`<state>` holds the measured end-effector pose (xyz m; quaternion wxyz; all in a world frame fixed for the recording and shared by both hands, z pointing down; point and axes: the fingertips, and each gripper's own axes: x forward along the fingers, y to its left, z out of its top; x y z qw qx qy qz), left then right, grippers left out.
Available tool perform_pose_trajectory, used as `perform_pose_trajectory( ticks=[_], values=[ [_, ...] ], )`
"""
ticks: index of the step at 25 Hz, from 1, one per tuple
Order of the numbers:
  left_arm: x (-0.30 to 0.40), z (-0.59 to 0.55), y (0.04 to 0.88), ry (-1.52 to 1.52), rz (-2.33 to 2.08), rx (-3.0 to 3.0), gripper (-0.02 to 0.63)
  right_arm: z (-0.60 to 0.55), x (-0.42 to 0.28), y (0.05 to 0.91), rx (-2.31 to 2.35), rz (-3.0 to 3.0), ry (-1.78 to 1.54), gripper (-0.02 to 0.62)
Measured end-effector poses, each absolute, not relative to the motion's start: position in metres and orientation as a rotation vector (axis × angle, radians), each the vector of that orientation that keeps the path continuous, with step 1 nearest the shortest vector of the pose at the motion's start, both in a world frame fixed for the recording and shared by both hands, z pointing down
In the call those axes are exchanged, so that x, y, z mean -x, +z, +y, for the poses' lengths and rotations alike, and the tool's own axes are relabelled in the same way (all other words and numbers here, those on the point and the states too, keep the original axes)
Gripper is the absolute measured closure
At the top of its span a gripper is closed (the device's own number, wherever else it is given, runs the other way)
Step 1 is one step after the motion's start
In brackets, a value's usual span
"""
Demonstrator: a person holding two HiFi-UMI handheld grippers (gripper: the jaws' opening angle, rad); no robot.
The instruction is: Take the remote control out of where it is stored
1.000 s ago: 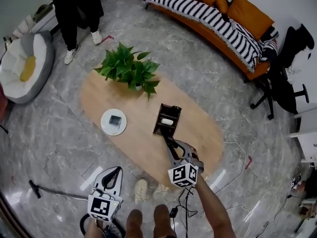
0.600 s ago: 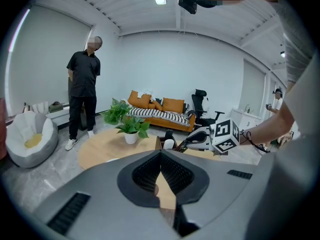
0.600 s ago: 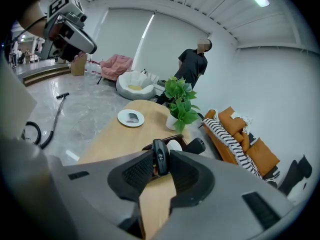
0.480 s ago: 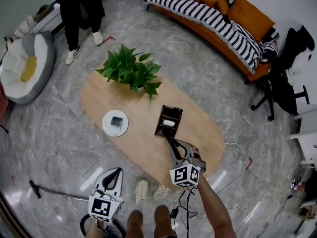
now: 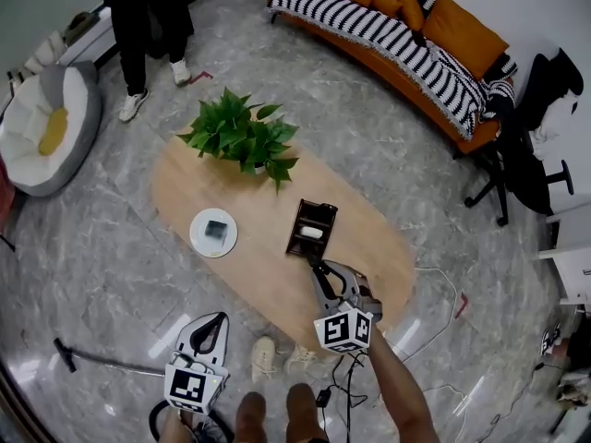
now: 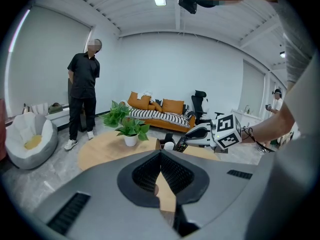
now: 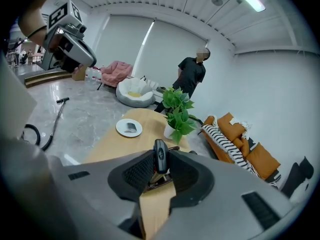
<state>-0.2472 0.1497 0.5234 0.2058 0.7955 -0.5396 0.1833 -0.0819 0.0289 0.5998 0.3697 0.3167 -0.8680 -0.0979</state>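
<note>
Gripping the remote point(image 7: 160, 156) upright, the right gripper point(image 5: 315, 264) (its jaws just closing on it) is at the near end of the box point(image 5: 311, 216) on the table point(image 5: 231, 280); the left gripper point(image 5: 218, 318) is closed, empty.

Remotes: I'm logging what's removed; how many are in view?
1: the remote held by the right gripper, whose jaws have just been closing on it. A white item in the box might be another; too small to tell.
</note>
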Motion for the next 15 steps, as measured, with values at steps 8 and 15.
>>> perform_pose_trajectory(
  ticks=[8, 15],
  values=[
    [0.235, 0.145, 0.51, 0.53, -1.477, -2.262, 0.6, 0.037, 0.066, 0.572, -0.855, -2.242, -0.254, 0.492],
    [0.21, 0.137, 0.499, 0.534, -1.436, -2.326, 0.6, 0.049, 0.043, 0.549, -0.925, -2.256, -0.257, 0.492]
  ],
)
